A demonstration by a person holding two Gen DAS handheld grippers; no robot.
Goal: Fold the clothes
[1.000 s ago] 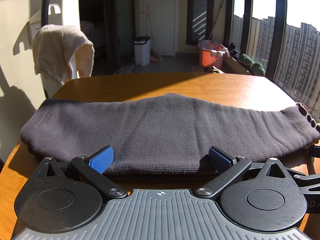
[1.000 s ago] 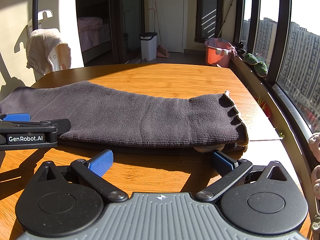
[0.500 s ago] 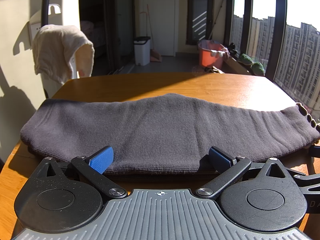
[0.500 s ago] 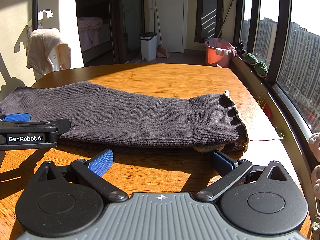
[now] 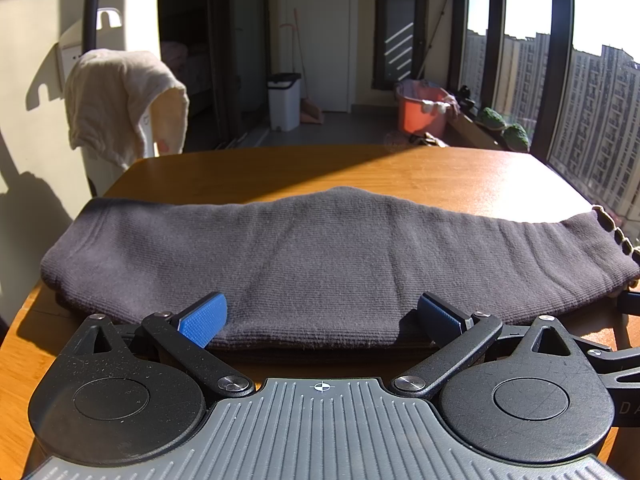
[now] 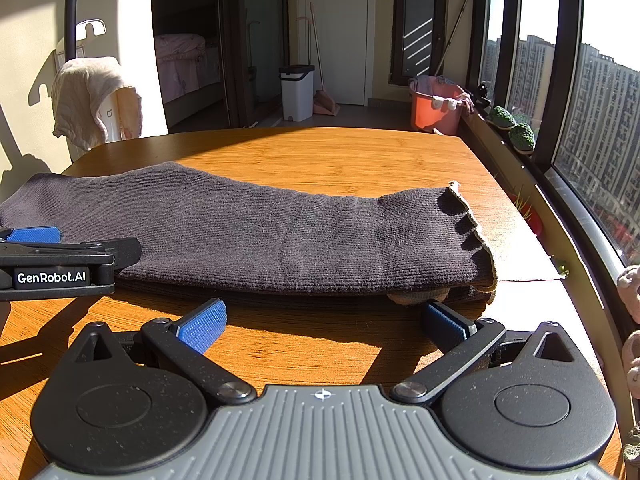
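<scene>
Left gripper [image 5: 322,318]: jaws spread wide, blue pads at the near folded edge of the dark grey ribbed knit garment [image 5: 320,264]; contact with the cloth cannot be told. Right gripper [image 6: 324,322]: jaws wide, just short of the garment's near edge, right pad under its scalloped hem corner, partly hidden in shadow. Garment lies folded in a long band across the round wooden table [image 6: 340,156]. Layers underneath not resolvable. Cream towel [image 5: 120,100] hangs beyond.

Dark grey ribbed knit garment [image 5: 320,256], folded in a long flat band, scalloped right edge.
</scene>
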